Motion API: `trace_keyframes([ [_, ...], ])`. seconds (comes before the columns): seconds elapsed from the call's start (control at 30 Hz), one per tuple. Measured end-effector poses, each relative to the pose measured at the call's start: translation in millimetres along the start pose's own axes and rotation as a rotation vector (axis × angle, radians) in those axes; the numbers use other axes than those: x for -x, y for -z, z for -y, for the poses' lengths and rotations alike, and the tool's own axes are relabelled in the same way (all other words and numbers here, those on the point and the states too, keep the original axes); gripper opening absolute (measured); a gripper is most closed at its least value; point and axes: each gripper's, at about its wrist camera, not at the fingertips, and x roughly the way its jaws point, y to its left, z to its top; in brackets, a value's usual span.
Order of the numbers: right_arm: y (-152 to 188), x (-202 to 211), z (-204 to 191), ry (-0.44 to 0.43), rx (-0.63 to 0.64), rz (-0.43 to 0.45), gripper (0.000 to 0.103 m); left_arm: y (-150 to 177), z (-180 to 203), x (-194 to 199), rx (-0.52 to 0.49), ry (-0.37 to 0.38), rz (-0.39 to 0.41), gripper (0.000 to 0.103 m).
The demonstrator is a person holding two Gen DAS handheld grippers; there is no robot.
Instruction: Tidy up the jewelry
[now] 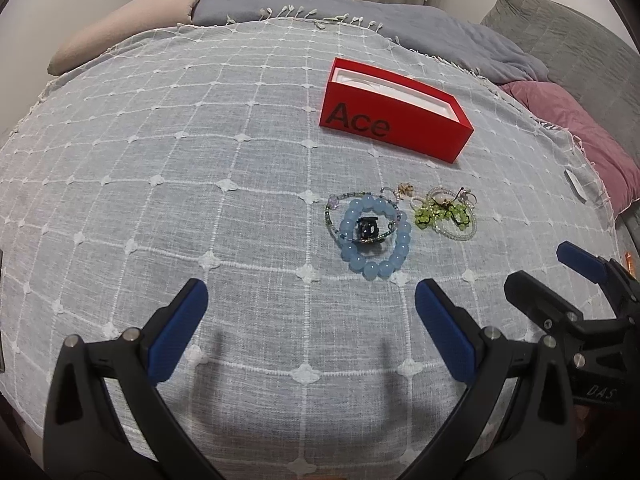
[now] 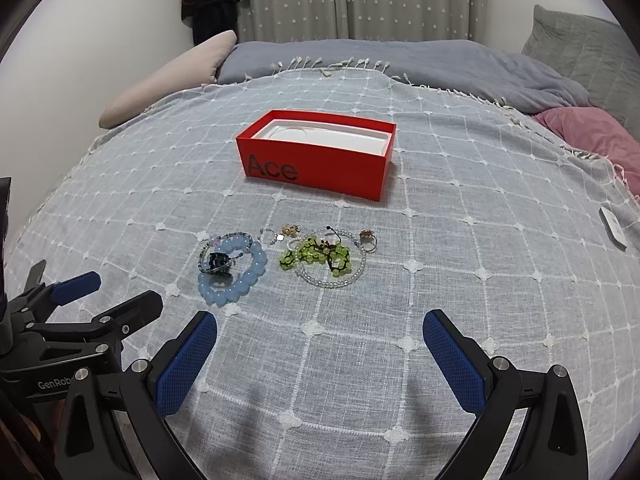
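Note:
An open red box (image 1: 394, 120) (image 2: 320, 160) marked "Ace", with a white liner, stands on the bed. In front of it lies a pile of jewelry: a light-blue bead bracelet (image 1: 376, 240) (image 2: 234, 274) around a small dark piece (image 1: 367, 230) (image 2: 218, 260), a green bead bracelet (image 1: 440, 216) (image 2: 316, 258), a clear bead strand (image 2: 332, 280) and small rings (image 2: 368, 238). My left gripper (image 1: 310, 300) is open, low and just short of the blue bracelet. My right gripper (image 2: 320, 332) is open too, nearer than the green bracelet. Both are empty.
A white-checked grey cloth (image 1: 200, 184) (image 2: 460, 240) covers the bed. Pillows and a grey quilt (image 2: 400, 60) lie at the far side, a pink pillow (image 1: 572, 128) at the right. A small white device (image 2: 614, 228) rests near the right edge.

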Motion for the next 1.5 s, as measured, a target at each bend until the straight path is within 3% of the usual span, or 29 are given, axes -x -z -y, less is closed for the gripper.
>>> trace_keyframes([
  [1.5, 1.0, 0.6, 0.1, -0.005, -0.007, -0.019, 0.103, 3.7, 6.4, -1.2, -0.022, -0.009, 0.004, 0.102],
])
